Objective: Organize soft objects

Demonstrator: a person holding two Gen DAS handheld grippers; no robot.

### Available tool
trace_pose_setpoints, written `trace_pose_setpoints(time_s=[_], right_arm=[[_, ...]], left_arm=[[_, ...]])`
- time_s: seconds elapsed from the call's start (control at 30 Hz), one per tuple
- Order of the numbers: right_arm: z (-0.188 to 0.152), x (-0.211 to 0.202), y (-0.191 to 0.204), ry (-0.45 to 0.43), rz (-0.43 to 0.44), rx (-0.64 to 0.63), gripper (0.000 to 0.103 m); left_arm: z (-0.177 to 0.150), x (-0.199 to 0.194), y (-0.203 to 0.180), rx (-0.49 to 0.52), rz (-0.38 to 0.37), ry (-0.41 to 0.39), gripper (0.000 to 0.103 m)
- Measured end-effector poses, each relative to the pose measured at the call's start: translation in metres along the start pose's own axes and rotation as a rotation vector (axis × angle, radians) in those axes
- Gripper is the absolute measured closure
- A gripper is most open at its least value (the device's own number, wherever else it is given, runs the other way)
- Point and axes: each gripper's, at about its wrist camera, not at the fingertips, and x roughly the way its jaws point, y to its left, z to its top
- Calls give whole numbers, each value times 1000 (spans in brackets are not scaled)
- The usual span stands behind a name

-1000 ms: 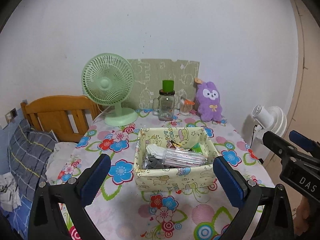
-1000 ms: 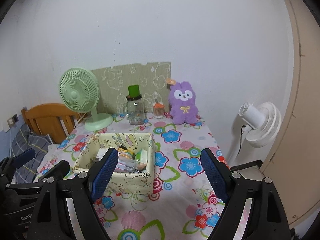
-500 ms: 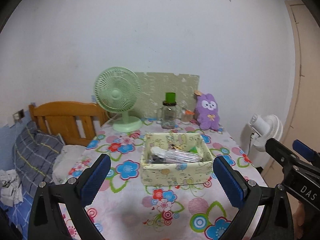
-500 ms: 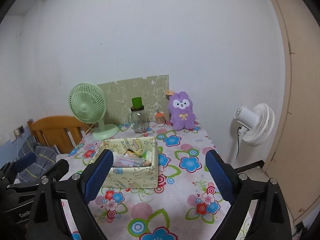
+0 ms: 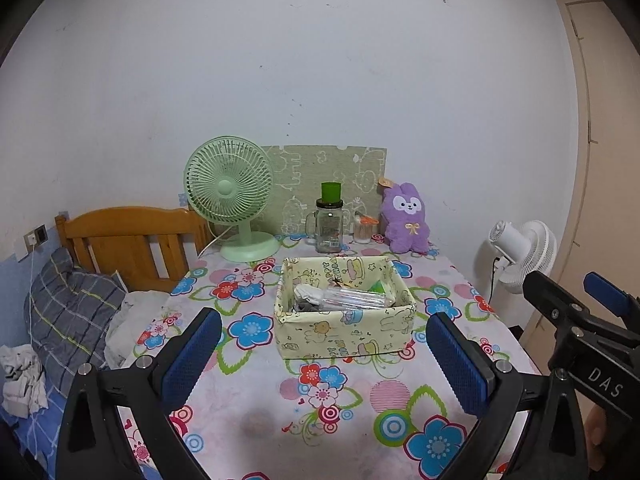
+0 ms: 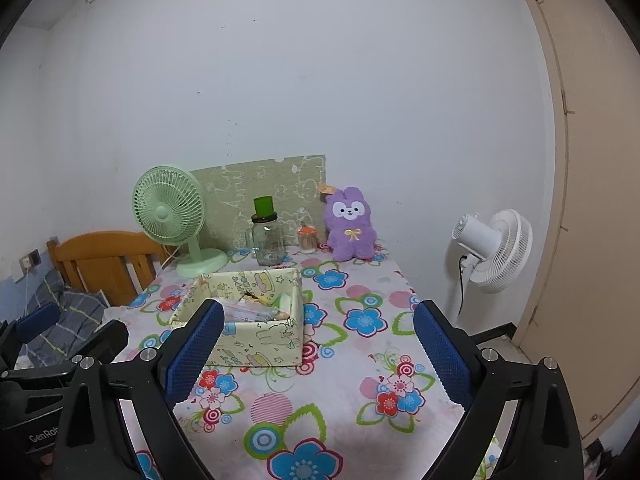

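Observation:
A purple plush rabbit [image 5: 405,219] sits upright at the back of the flowered table [image 5: 336,396], against the wall; it also shows in the right wrist view [image 6: 351,225]. A pale yellow fabric box [image 5: 345,307] stands mid-table, holding a clear plastic packet and small items; it shows in the right wrist view too [image 6: 246,316]. My left gripper [image 5: 324,356] is open and empty, held over the table's near edge, in front of the box. My right gripper [image 6: 316,354] is open and empty, over the near edge, right of the box.
A green desk fan [image 5: 232,200], a glass jar with a green lid [image 5: 329,224] and a small orange-topped jar [image 5: 363,230] stand at the back. A white floor fan [image 6: 494,250] stands right of the table. A wooden bed head [image 5: 128,244] and bedding lie left.
Both grippers have pulled back and up from the table, so the box and rabbit look smaller and more of the wall shows. Both stay open and empty.

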Motion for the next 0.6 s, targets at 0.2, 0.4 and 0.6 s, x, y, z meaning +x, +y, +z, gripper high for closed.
trace_pose_setpoints(time_s=[0.2, 0.4, 0.6], right_arm=[[1, 1, 1, -8, -12, -4, 4], [1, 2, 0, -7, -13, -2, 4], [0, 3, 0, -9, -16, -6, 3]], left_arm=[[1, 2, 2, -10, 2, 5, 0], [1, 3, 2, -13, 2, 2, 0], [2, 6, 3, -13, 1, 4, 0]])
